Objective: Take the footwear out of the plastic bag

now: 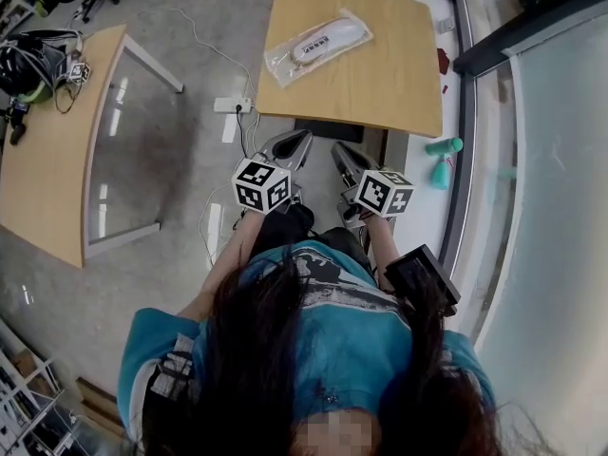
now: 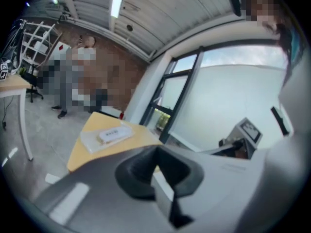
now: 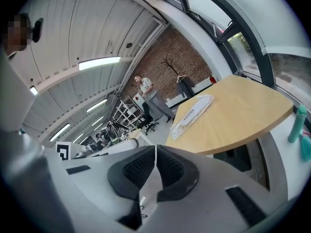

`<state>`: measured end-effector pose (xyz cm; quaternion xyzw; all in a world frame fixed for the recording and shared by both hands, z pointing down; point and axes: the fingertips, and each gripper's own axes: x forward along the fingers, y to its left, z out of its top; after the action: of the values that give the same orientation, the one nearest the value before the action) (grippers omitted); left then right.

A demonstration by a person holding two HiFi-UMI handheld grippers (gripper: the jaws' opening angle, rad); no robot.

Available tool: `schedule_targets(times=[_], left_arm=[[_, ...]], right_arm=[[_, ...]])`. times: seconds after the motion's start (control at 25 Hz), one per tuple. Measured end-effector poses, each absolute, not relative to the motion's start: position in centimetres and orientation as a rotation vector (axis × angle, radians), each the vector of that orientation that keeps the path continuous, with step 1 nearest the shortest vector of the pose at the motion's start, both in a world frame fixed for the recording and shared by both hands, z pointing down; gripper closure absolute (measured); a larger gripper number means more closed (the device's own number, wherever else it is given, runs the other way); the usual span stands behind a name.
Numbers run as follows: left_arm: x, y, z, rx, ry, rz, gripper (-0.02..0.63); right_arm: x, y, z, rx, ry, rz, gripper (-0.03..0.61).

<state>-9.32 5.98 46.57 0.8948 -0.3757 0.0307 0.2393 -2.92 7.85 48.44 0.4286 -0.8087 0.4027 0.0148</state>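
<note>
We hold the left tongs (image 1: 288, 147) and right tongs (image 1: 348, 162) closed, empty, at mid-frame; the footwear (image 1: 328, 40) lies in its plastic bag (image 1: 282, 62) on the surface (image 1: 389, 84), top centre.

Grey concrete floor (image 1: 190, 112). Wooden table (image 1: 380, 84) close beside tall windows (image 1: 551, 160) at right; second table (image 1: 47, 160) well apart at left. White power strip (image 1: 233, 104) on floor between. Brick wall (image 3: 180, 57) far off, shelves (image 3: 127, 111) near it, strip lights (image 3: 99, 62) on ribbed ceiling (image 3: 97, 23).
</note>
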Motion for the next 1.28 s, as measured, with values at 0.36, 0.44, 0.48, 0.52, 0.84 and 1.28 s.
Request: schedule_targets(times=[0.36,0.44,0.48,0.52,0.84,1.28], left_arm=[[-10.3,-0.5,48.6,2.382,-0.994,0.055,0.612],[-9.7,-1.6,48.9,2.373,-0.983,0.053,0.612],[-9.4,-2.2,48.9,2.372,-0.979,0.051,0.612],[-9.1,-2.9,49.0,2.373,-0.976,0.050,0.612],[-7.6,-10.7,49.1,2.344,-1.067,0.025,0.612],[-3.6,-19.5,50.8,2.227,-1.185,0.060,0.612]], right_arm=[[-1.9,2.4,49.6,1.428,-2.413,1.284,0.558],[-1.1,1.0,49.7,1.445,-2.401,1.285,0.558],[-0.7,0.2,49.7,1.453,-2.395,1.287,0.558],[-0.2,-0.7,49.8,1.462,-2.389,1.288,0.558],[4.1,-9.9,50.6,1.444,-2.384,1.349,0.558],[10.1,-23.5,56.1,1.285,-2.307,1.428,0.557]])
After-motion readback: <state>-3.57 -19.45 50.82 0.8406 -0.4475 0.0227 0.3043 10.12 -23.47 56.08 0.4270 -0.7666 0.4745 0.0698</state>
